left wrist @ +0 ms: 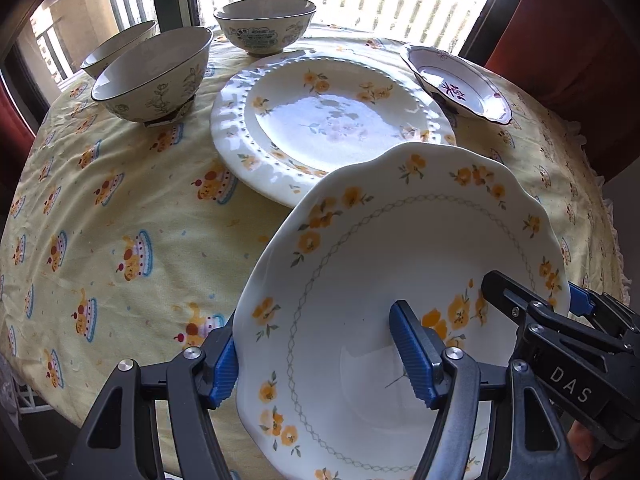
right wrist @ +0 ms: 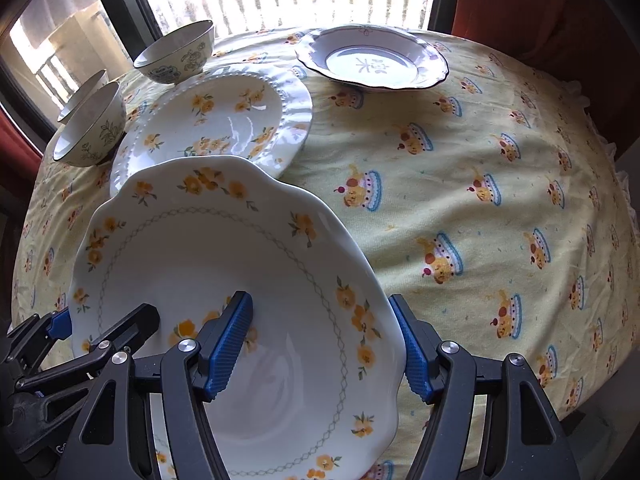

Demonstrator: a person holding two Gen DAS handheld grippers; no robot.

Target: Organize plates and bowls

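Observation:
Both grippers hold one white scalloped plate with yellow flowers, lifted above the table. My left gripper is shut on its left rim. My right gripper is shut on its right rim, and it also shows in the left wrist view. Beyond lies a larger beaded flowered plate. A purple-trimmed deep plate sits at the far right. Three bowls stand at the far left: a front bowl, one behind it, and a back bowl.
The round table wears a yellow cloth with a cake print. A window with railings is behind it. Red curtains hang at the right.

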